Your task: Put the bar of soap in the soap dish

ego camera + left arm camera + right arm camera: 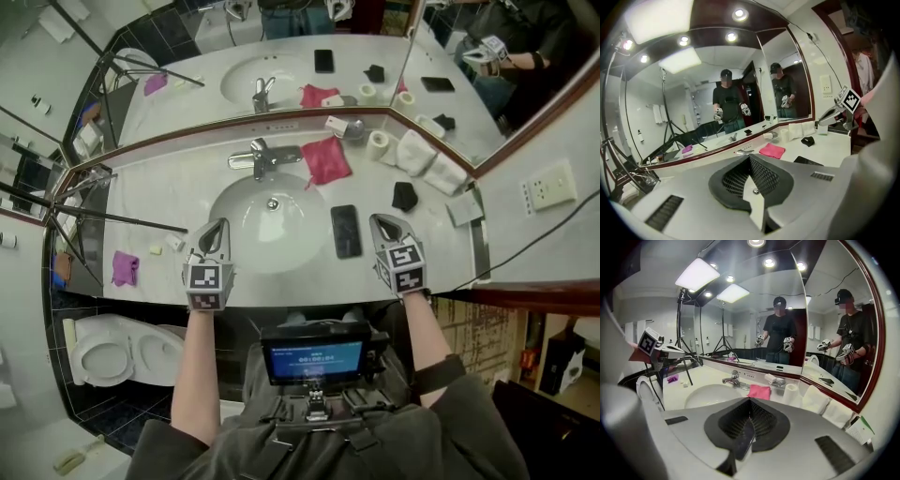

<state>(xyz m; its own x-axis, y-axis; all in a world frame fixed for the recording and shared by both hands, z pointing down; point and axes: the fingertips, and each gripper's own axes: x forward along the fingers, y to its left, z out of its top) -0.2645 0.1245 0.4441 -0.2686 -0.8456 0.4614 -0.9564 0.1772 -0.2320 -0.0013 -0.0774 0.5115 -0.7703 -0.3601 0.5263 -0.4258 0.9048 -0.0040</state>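
A white, blocky bar of soap [335, 123] sits at the shiny metal soap dish [355, 128], at one o'clock from the round, glossy basin [246, 246]; whether it lies inside is unclear. The left gripper [217, 225] at the basin's nine o'clock and the right gripper [382, 221] at its three are both clenched and empty.

**Hotel-style bathroom with studio lights**

White vanity surface [441, 246] with an inset oval sink [272, 239] and a chrome faucet [261, 157]. Big corner mirror [206, 56] framed in dark red trim. Toilet [141, 349] left of the vanity, on dark floor tiles [122, 422]. Rolled white towels [422, 155], a toilet paper roll [378, 143] and a soap dish [354, 129] at the back of the surface. Wall socket [551, 186] on the right. Recessed ceiling spotlights [739, 14]. Tripod stand [131, 217] and lit panel light [697, 273] beside the sink.
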